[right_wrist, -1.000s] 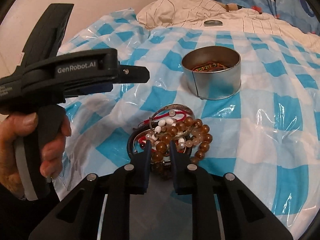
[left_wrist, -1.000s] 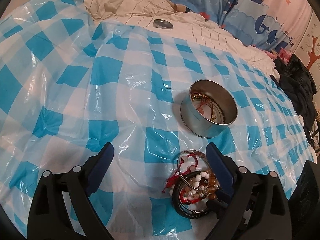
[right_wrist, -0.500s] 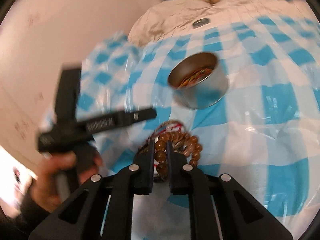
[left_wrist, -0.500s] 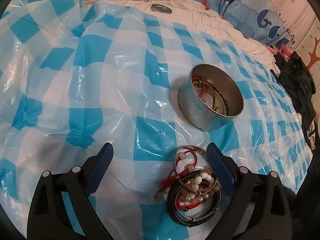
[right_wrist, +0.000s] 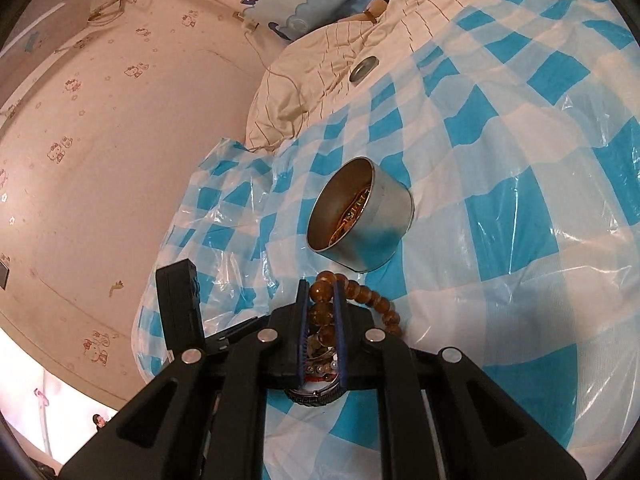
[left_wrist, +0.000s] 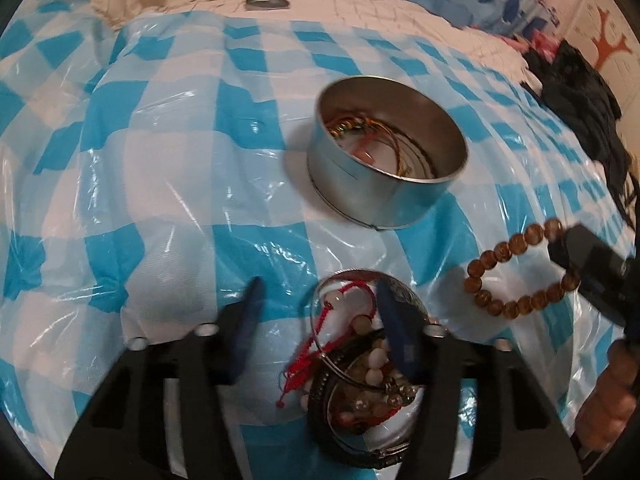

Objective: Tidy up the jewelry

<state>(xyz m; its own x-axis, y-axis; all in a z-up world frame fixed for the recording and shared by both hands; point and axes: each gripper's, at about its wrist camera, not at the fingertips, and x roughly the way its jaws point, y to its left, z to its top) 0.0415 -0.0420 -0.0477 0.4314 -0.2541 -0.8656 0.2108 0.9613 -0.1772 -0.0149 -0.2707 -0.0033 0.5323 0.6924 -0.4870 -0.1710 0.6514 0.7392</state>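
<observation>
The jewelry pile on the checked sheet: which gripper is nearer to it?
Left. The left gripper is closing over the jewelry pile; the right gripper holds the brown bead bracelet off to the side.

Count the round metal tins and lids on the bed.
2. One open tin stands on the checked plastic sheet, with jewelry inside. One lid lies on the cream bedding beyond the sheet. Others may be hidden.

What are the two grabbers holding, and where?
The right gripper pinches the brown bead bracelet by a few beads. The left gripper is closing over the jewelry pile, gripping nothing yet.
</observation>
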